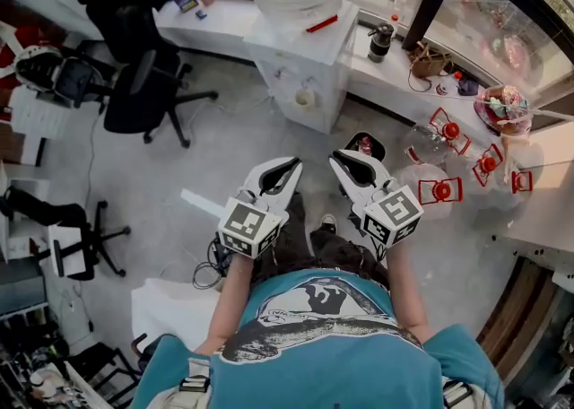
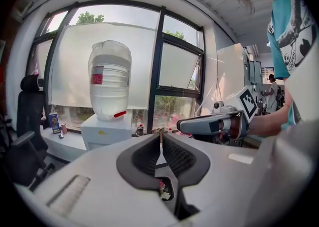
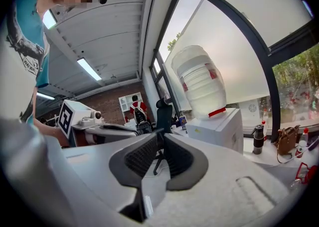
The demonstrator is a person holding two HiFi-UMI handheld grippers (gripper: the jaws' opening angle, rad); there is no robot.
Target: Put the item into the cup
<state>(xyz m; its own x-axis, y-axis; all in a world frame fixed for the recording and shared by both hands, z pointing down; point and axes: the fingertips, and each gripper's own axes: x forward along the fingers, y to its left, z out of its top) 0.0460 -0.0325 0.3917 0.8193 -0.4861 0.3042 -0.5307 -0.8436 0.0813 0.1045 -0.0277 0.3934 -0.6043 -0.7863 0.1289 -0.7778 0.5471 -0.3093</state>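
Both grippers are held side by side at waist height over the grey floor. In the head view, my left gripper and my right gripper point towards a water dispenser. My left gripper has its jaw tips together, and I see nothing between the pads. My right gripper also has its tips meeting, with nothing in them. To the right, a white table carries clear cups and several small red-and-white items. Both grippers are well short of that table.
A white counter along the window holds a dark flask and a brown bag. Black office chairs stand on the left. Cables lie on the floor by my feet, next to a white box.
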